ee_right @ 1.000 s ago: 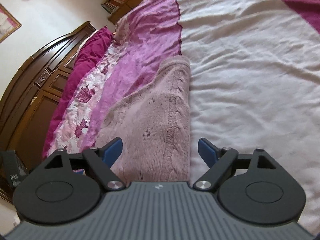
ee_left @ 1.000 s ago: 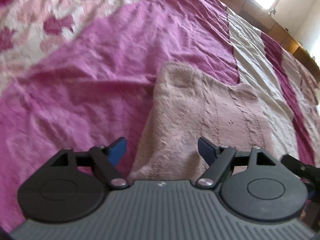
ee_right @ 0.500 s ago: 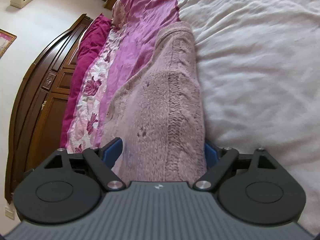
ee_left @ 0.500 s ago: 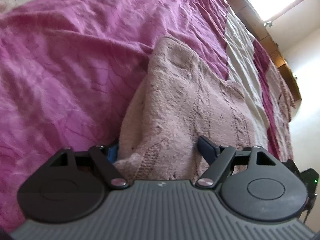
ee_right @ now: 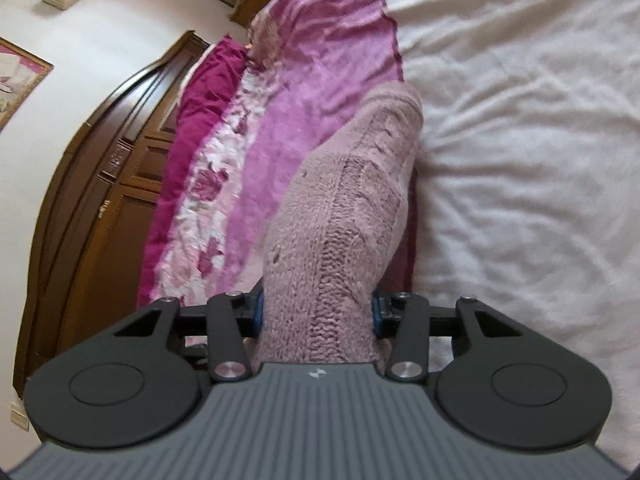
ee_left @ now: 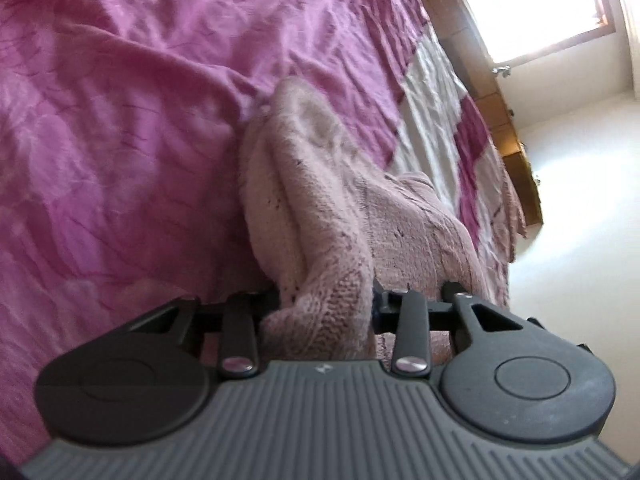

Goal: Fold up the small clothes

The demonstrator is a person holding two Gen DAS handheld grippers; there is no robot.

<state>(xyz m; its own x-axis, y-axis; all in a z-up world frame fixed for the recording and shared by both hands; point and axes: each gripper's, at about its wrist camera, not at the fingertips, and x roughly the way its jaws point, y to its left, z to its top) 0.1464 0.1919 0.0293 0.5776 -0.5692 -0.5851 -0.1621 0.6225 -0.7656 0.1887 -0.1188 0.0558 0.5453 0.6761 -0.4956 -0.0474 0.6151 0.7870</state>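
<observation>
A pale pink knitted garment point(ee_left: 320, 200) lies on the bed, its near edge bunched and lifted. My left gripper point(ee_left: 324, 308) is shut on that near edge, with the knit squeezed between the jaws and the pads hidden. In the right wrist view the same pink knit point(ee_right: 348, 208) rises from the bed into my right gripper point(ee_right: 316, 312), which is shut on its other near corner. A blue pad point(ee_right: 259, 312) shows at the left side of the cloth.
The bed cover has magenta point(ee_left: 120, 100), white point(ee_right: 520, 120) and floral point(ee_right: 208, 184) bands. A dark wooden headboard point(ee_right: 92, 184) and a maroon pillow point(ee_right: 200, 100) stand at the left in the right wrist view. A bright window point(ee_left: 540, 4) is beyond the bed.
Both grippers have closed on the near edge of the pink knit and lifted it, so the cloth now bunches and rises off the bed.
</observation>
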